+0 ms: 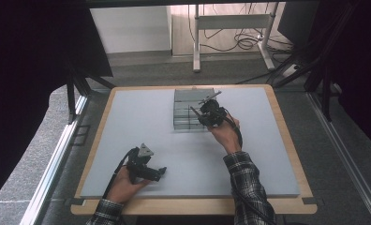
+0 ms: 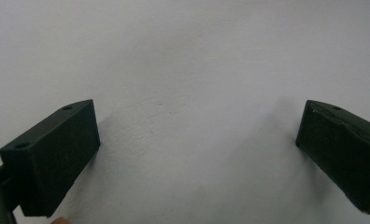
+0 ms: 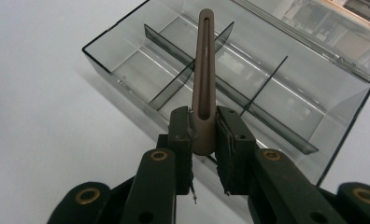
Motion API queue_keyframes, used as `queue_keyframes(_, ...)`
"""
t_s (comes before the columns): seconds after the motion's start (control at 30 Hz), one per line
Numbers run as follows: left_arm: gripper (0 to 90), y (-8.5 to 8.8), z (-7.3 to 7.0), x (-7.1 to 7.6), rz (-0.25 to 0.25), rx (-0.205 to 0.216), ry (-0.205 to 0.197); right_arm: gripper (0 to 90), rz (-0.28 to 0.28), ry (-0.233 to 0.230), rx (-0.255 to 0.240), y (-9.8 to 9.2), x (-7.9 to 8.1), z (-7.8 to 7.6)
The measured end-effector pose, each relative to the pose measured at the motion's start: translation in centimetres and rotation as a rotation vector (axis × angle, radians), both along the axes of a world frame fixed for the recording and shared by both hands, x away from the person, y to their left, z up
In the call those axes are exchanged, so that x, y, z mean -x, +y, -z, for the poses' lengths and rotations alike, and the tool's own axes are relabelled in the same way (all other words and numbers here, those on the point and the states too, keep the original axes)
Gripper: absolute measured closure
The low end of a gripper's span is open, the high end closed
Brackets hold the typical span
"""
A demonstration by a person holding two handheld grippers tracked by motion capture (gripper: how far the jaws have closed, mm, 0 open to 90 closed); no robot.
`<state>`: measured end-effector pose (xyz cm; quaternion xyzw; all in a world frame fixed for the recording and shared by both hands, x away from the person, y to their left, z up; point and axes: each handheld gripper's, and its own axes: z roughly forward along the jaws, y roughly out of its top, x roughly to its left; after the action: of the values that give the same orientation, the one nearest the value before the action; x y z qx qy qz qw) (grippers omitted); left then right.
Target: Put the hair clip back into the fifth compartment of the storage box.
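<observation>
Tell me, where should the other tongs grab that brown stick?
Grab the brown stick on its free upper half, above the right tongs that clamp its bottom end. Probably come from the side and squeeze across its narrow width: it is long, thin and slotted, and it stands out over the clear box.

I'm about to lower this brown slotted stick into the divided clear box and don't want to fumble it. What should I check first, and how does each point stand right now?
1. Grip: the right tool is shut on the brown stick, pads on both sides near its lower end: ok.
2. Stick alignment: it runs straight out from the jaws, not skewed: ok.
3. Box access: the clear box has its lid swung back and its compartments are open from above: ok.
4. Compartments: those in sight look empty, with dark dividers between them: ok.
5. Fit: whether the stick's length suits a compartment: cannot tell.
6. Left tool: open, resting on the grey mat, apart from the box: ok.
</observation>
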<state>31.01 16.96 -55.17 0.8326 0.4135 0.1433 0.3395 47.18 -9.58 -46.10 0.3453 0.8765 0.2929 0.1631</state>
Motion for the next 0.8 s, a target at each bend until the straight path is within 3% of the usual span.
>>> queue_keyframes(0.8, 0.0, 0.0, 0.0, 0.0, 0.000, 0.002, 0.000, 75.0, 0.015, 0.036, 0.042, 1.6, -2.7, 3.1)
